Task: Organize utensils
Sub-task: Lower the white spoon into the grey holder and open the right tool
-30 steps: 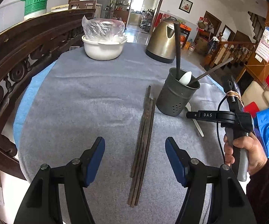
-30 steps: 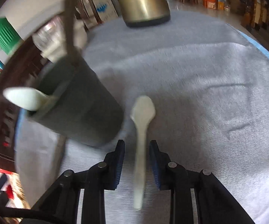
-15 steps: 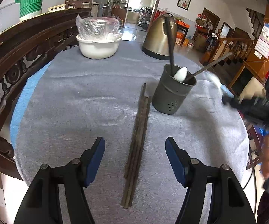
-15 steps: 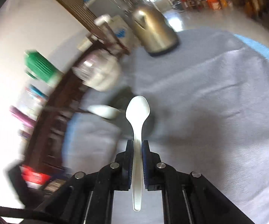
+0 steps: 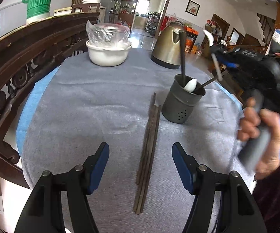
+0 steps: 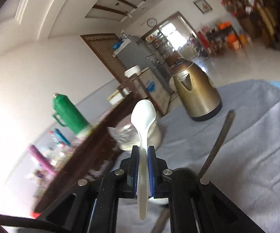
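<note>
Ahead of both grippers, a grey cloth [image 5: 93, 104] is covering the table, with a brass kettle [image 5: 168, 45] and a white bowl [image 5: 107, 55] sitting at its far side. Right of the left gripper [image 5: 140, 162], a dark utensil cup [image 5: 182, 103] is holding a spoon and two dark handles. Between its released, wide-apart fingers, brown chopsticks [image 5: 148, 147] are lying flat. Above the cup, the right gripper [image 6: 143, 168] is clenching a white spoon [image 6: 143, 134], bowl pointing away.
</note>
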Demonstrator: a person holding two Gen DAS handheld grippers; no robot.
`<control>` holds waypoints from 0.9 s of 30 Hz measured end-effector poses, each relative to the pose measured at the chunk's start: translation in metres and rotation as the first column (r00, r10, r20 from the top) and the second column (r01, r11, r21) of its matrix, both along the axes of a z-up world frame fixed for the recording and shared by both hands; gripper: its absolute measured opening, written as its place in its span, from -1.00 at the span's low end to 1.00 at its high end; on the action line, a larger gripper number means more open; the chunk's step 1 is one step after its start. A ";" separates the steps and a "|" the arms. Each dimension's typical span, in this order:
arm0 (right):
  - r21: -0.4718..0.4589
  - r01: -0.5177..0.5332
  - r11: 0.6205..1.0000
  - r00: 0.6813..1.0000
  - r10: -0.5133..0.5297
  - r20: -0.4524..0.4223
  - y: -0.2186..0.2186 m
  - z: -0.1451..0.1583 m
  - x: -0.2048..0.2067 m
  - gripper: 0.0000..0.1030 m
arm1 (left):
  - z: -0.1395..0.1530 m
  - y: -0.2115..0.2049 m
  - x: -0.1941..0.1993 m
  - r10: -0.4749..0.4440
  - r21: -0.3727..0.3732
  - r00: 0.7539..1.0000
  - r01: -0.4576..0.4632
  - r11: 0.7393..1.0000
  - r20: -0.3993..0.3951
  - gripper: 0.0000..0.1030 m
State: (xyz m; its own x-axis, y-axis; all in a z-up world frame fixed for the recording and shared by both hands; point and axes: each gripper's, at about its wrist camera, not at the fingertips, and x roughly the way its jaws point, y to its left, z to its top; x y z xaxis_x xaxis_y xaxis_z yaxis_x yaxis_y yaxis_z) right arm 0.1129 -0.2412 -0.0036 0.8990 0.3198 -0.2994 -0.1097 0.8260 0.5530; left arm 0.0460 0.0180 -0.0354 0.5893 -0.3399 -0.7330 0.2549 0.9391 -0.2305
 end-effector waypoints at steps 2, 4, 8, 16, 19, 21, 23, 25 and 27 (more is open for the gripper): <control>-0.036 0.040 0.999 0.999 -0.040 0.010 0.006 -0.009 0.010 -0.82 | -0.001 0.004 0.002 0.007 -0.004 1.000 -0.007 1.000 -0.001 0.32; -0.066 0.073 0.995 0.997 -0.072 0.021 0.009 -0.015 0.018 -0.82 | -0.003 0.007 0.004 0.014 -0.003 1.000 -0.014 1.000 -0.004 0.32; -0.153 0.105 0.983 0.994 -0.100 0.039 0.023 -0.020 0.035 -0.82 | -0.006 0.013 0.012 0.028 -0.007 0.999 -0.028 1.000 -0.016 0.32; -0.302 0.128 0.945 0.990 -0.105 0.093 0.039 -0.029 0.039 -0.82 | -0.014 0.016 0.021 0.037 -0.020 0.999 -0.038 0.999 -0.029 0.32; -0.329 0.115 0.937 0.990 -0.082 0.114 0.038 -0.032 0.031 -0.82 | -0.016 0.019 0.022 0.042 -0.028 0.999 -0.043 0.999 -0.035 0.32; -0.334 0.117 0.935 0.990 -0.081 0.118 0.035 -0.036 0.030 -0.82 | -0.015 0.021 0.021 0.046 -0.029 0.998 -0.047 0.998 -0.032 0.32; -0.328 0.120 0.937 0.989 -0.082 0.127 0.034 -0.039 0.029 -0.81 | -0.015 0.023 0.019 0.052 -0.032 0.998 -0.053 0.998 -0.030 0.32; -0.319 0.109 0.942 0.989 -0.071 0.129 0.032 -0.043 0.029 -0.81 | -0.013 0.024 0.017 0.056 -0.032 0.998 -0.057 0.998 -0.027 0.32; -0.321 0.098 0.942 0.990 -0.061 0.123 0.031 -0.046 0.029 -0.81 | -0.012 0.025 0.015 0.057 -0.032 0.998 -0.058 0.998 -0.024 0.32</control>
